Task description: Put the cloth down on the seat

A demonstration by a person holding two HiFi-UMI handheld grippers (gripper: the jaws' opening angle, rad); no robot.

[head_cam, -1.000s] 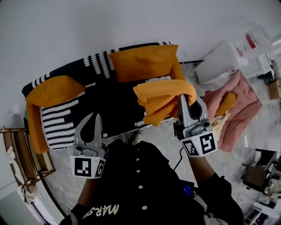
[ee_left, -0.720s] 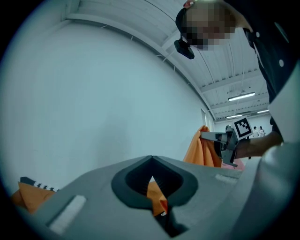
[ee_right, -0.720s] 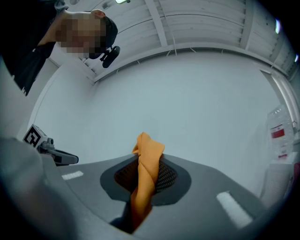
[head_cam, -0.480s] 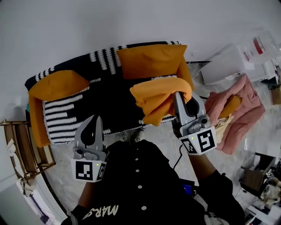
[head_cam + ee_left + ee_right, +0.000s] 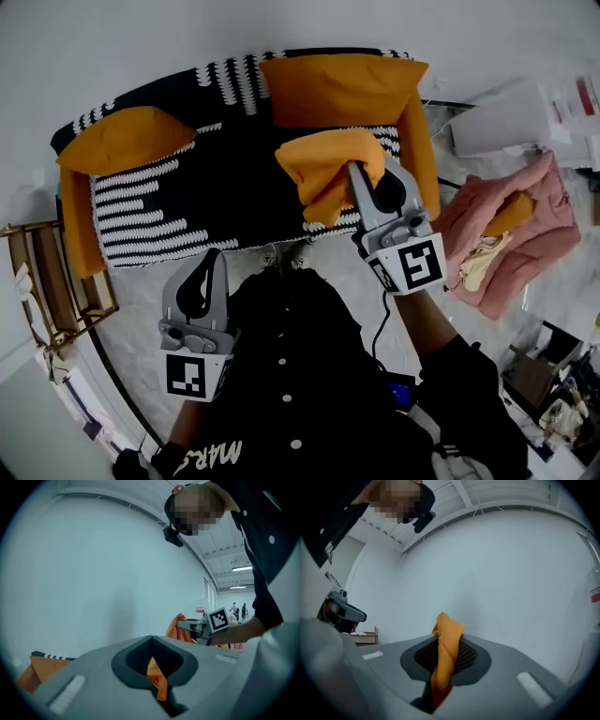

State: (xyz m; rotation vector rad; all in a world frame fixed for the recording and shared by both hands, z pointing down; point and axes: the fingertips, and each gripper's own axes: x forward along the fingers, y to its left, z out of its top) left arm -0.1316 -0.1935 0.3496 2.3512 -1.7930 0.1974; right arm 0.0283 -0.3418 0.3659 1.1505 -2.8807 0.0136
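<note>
Head view puts the left tongs (image 5: 211,258) nearest, low by the person's dark shirt and apart from the work. Left gripper view shows these tongs (image 5: 151,639) closed to a slit. The sliver of orange in the slit looks like something beyond them, since nothing hangs from them from above.

Further out, the right tongs (image 5: 358,178) are clamped on the orange cloth (image 5: 323,159). Right gripper view shows a twisted fold of cloth (image 5: 445,658) pinched between the pads and standing up past the tips. The rest bunches and droops in loose folds, lifted clear and lined up over the front right part of the seat (image 5: 225,197), which is dark and partly striped.

Judging by how it sags and folds, the cloth is light, soft and limp. It should not slip easily from the ribbed pads and nothing about it can break. One pinch on a fold carries it, but it hangs as a lump, so it will likely land crumpled. A second hold on a free edge with the idle left tongs would let it go down flatter.

Behind the seat lean two orange cushions, one at the back (image 5: 337,89) and one at the left end (image 5: 122,150). A pink heap (image 5: 506,234) lies on the floor off to the right.
</note>
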